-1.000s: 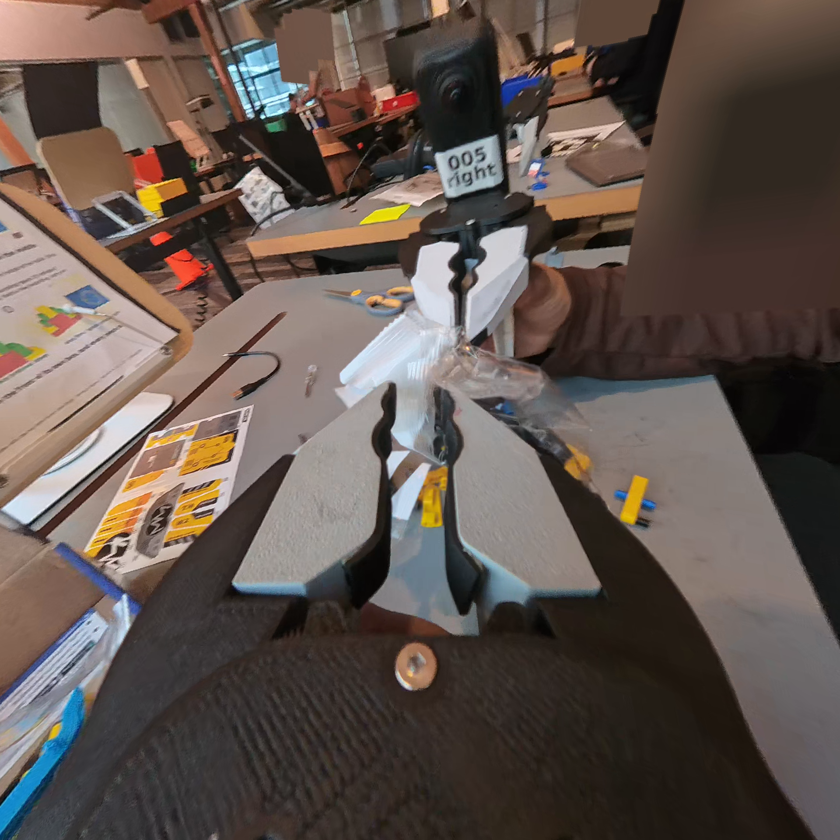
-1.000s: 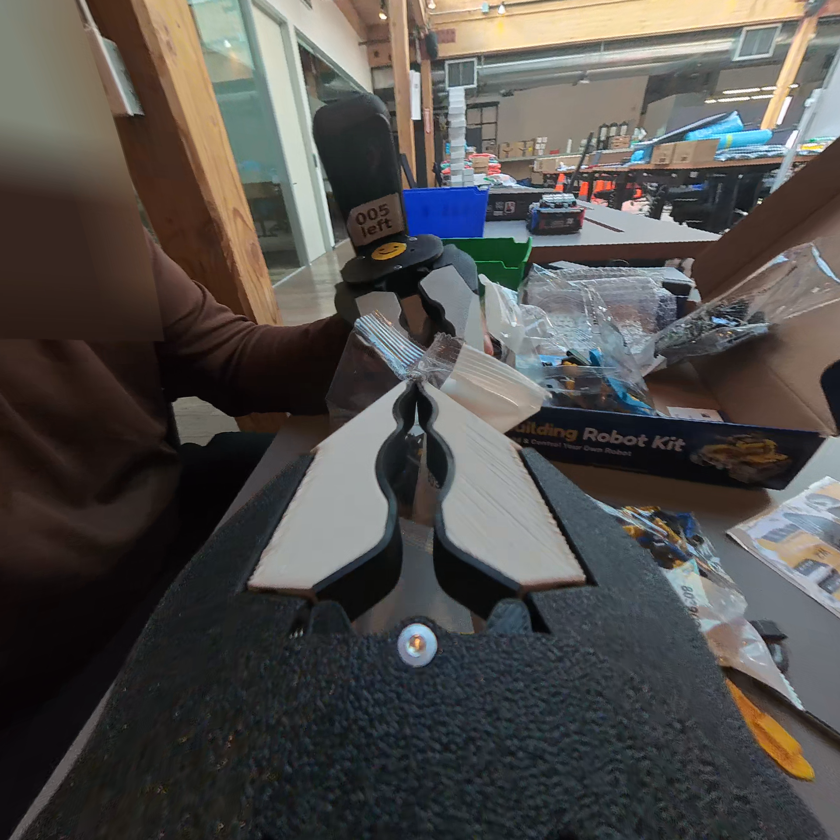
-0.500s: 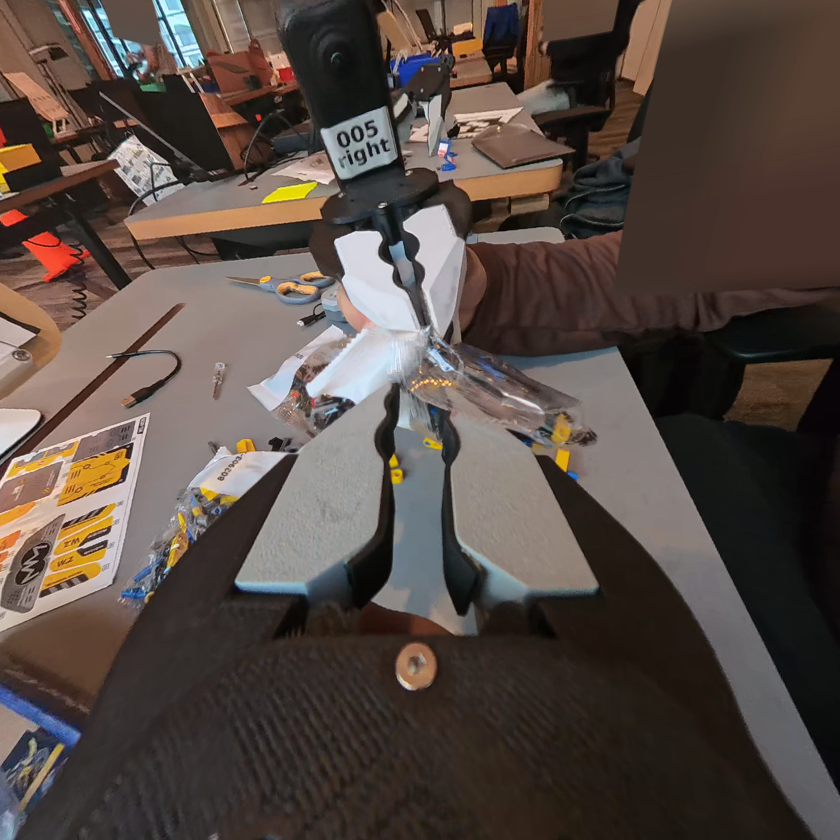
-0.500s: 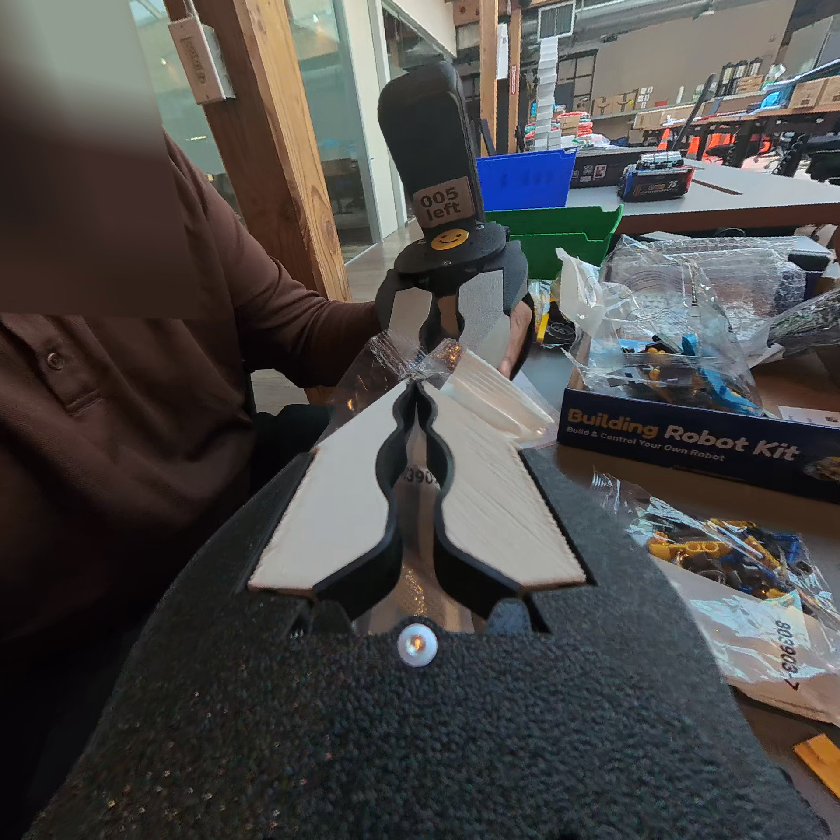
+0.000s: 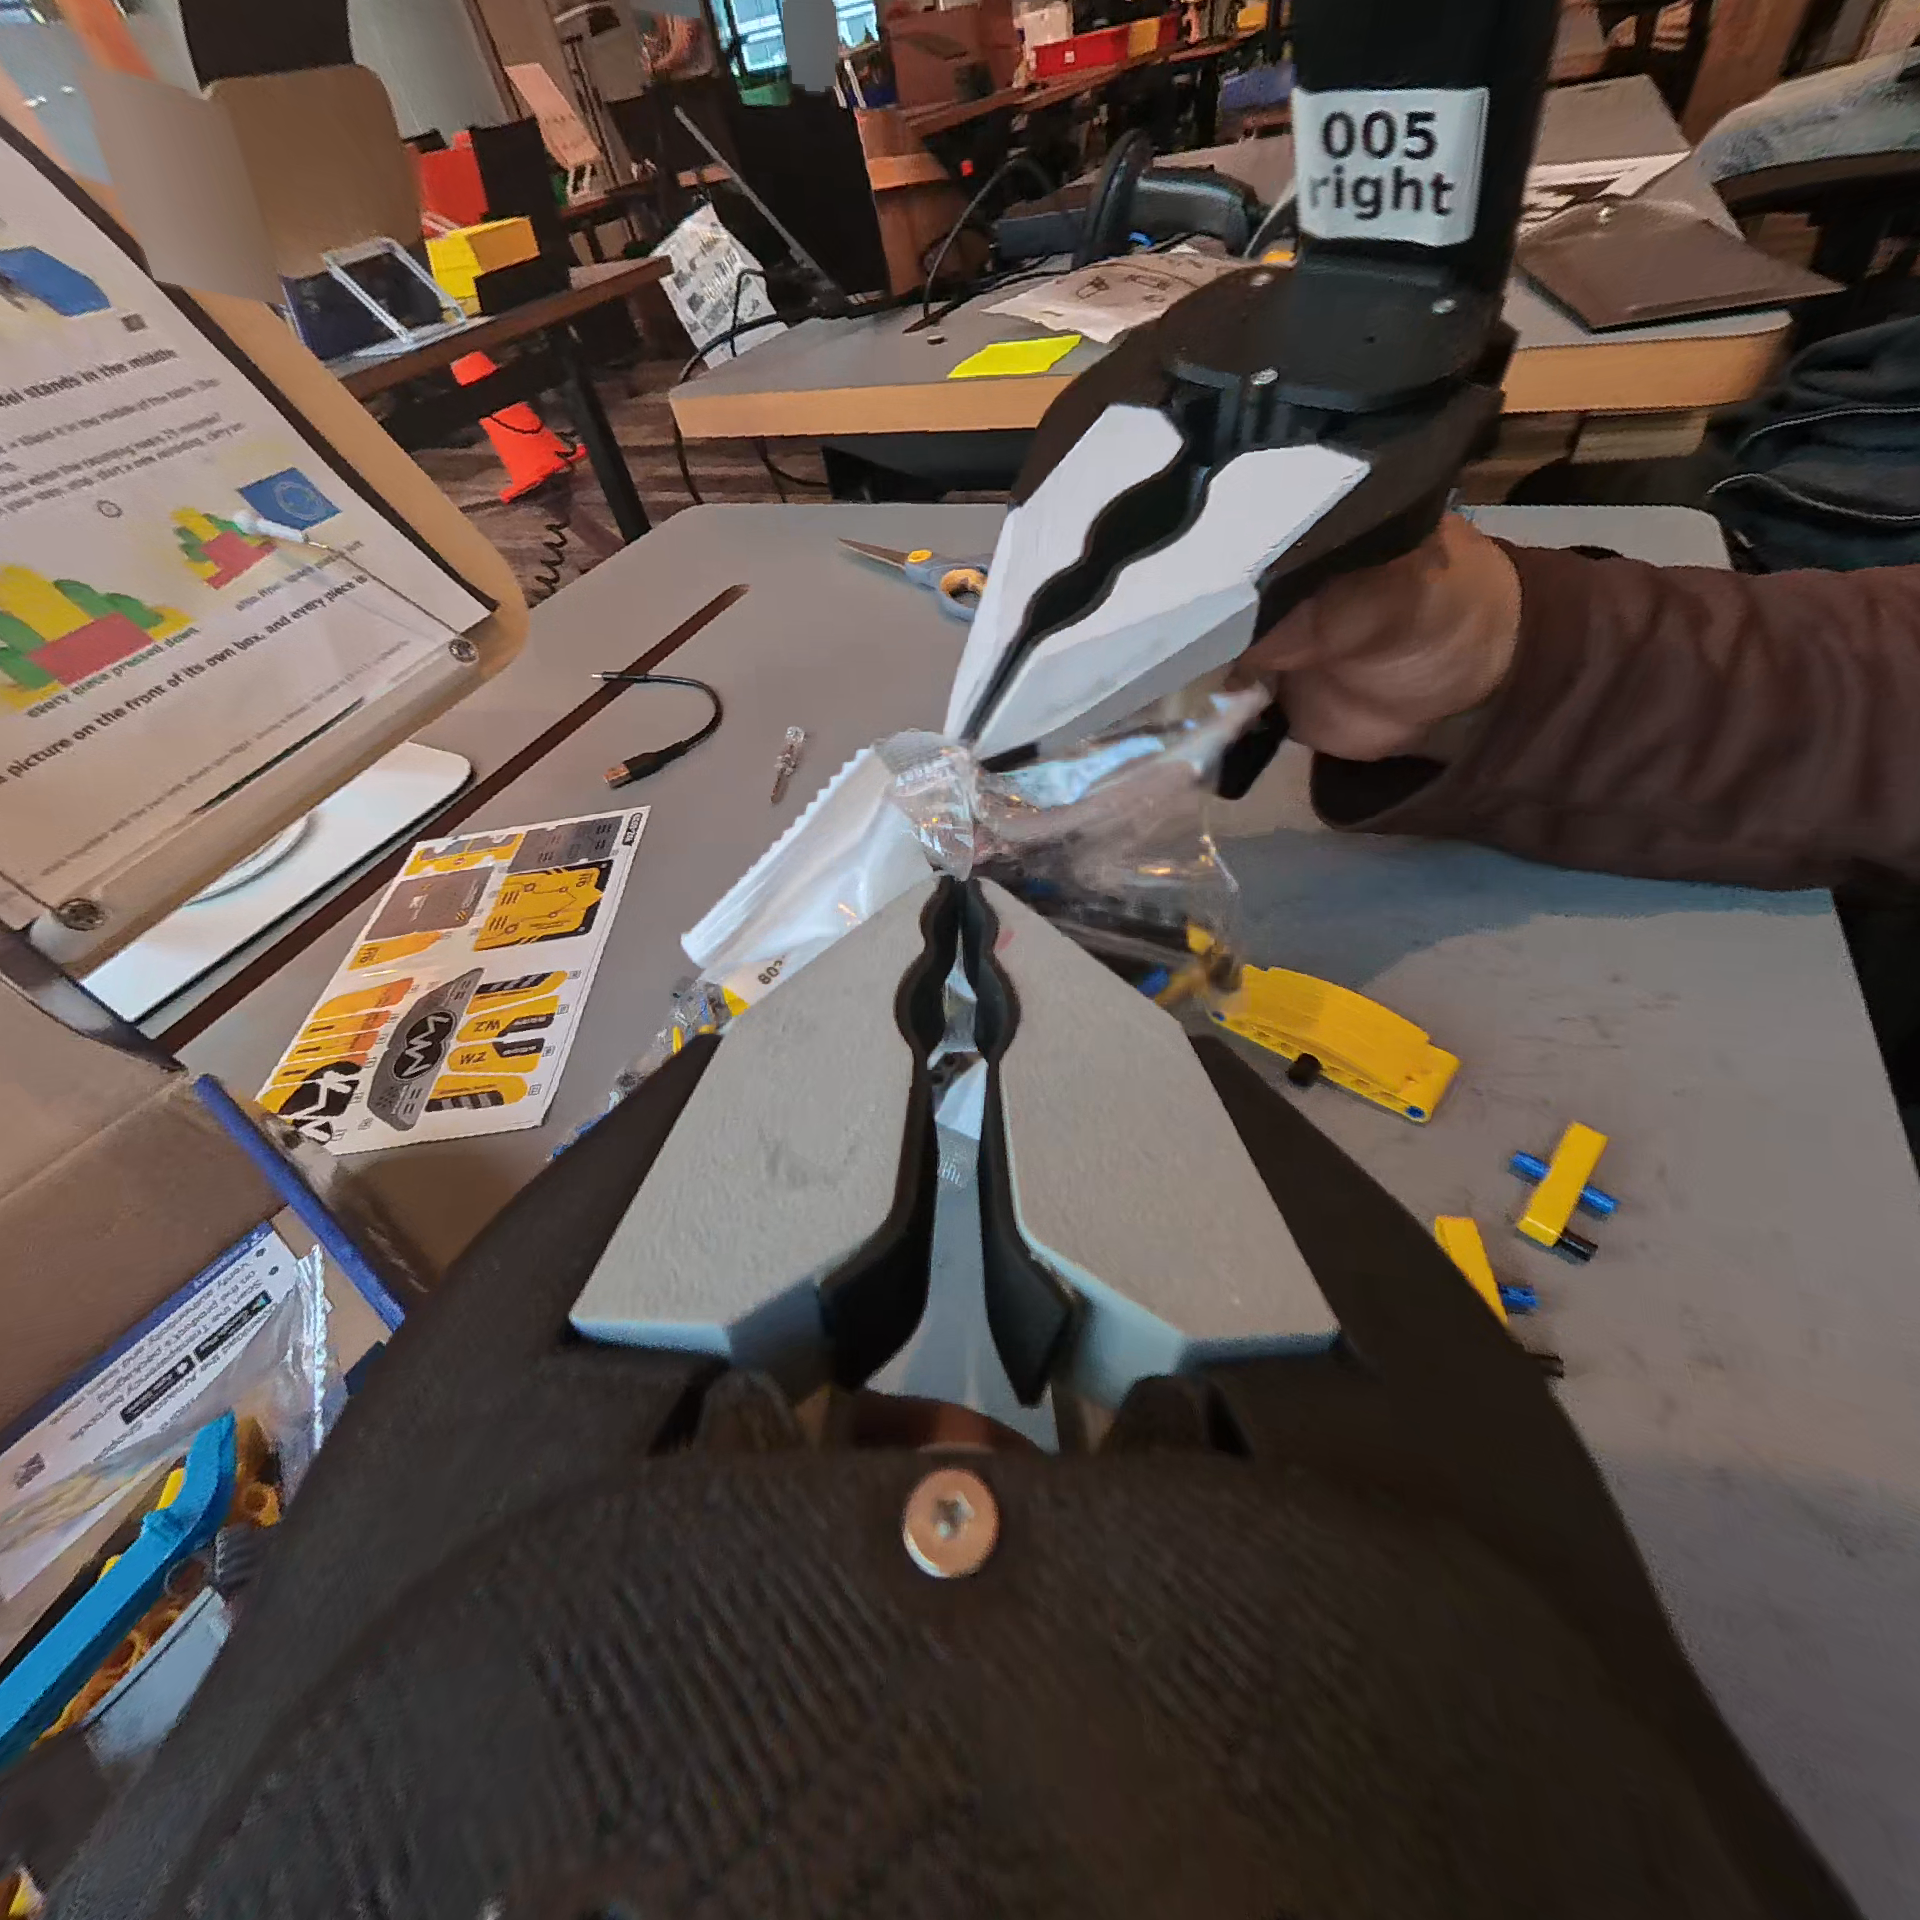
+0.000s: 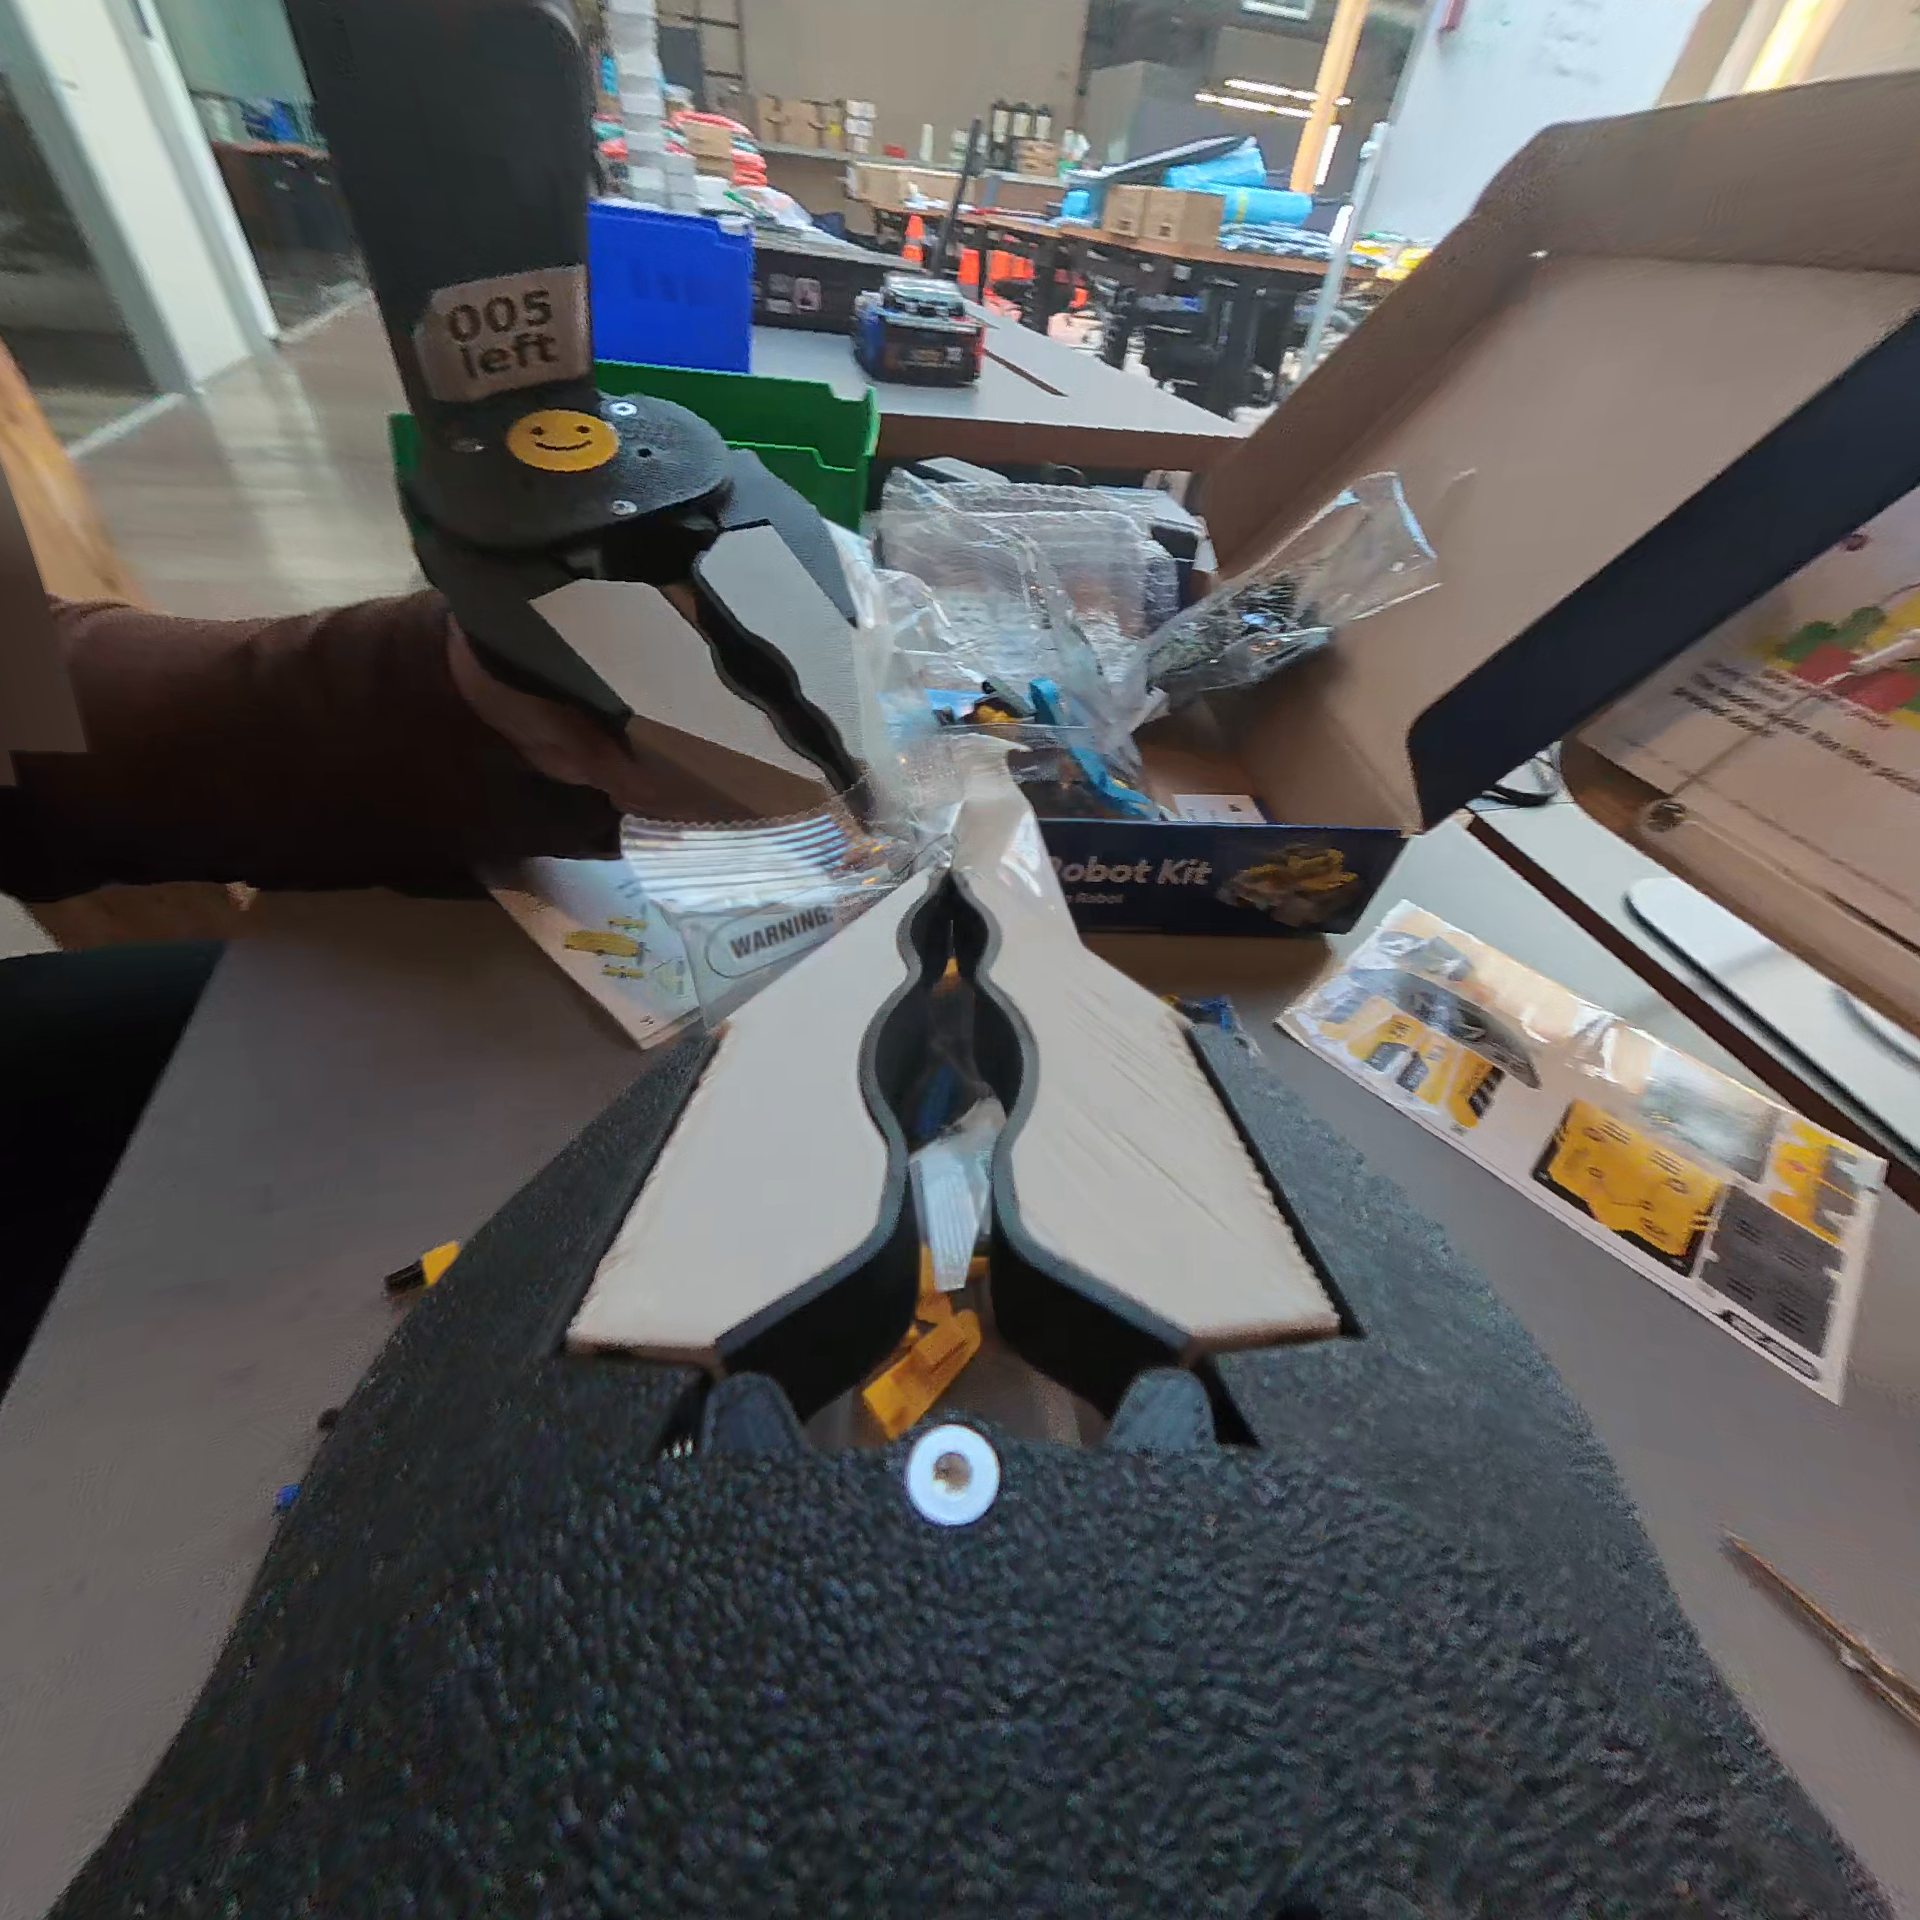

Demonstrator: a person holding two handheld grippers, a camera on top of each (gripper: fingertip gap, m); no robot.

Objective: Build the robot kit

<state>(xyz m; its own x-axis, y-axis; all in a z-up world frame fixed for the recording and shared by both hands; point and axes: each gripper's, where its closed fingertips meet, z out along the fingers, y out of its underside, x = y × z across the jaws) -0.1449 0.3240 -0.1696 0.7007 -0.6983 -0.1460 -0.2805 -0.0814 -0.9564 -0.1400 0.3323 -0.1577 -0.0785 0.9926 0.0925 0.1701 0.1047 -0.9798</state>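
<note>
Left wrist view — white-labelled right gripper [image 5: 971,750]

Left wrist cam sits just behind its own fingers, looking along them across the grey table [image 5: 1558,987] toward the other gripper, close. Right wrist cam does the same from the opposite side, facing the cardboard box [image 6: 1507,520]. Views face each other; both share the plastic bag [image 5: 935,821] and the sticker sheet [image 5: 457,977].

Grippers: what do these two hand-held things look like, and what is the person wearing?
Both grippers, left and right, have rough black bodies, a central screw, and pale wedge fingers edged with wavy black pads. Each carries a black upright handle with a label; one has a yellow smiley sticker. Sleeves are dark brown.
</note>
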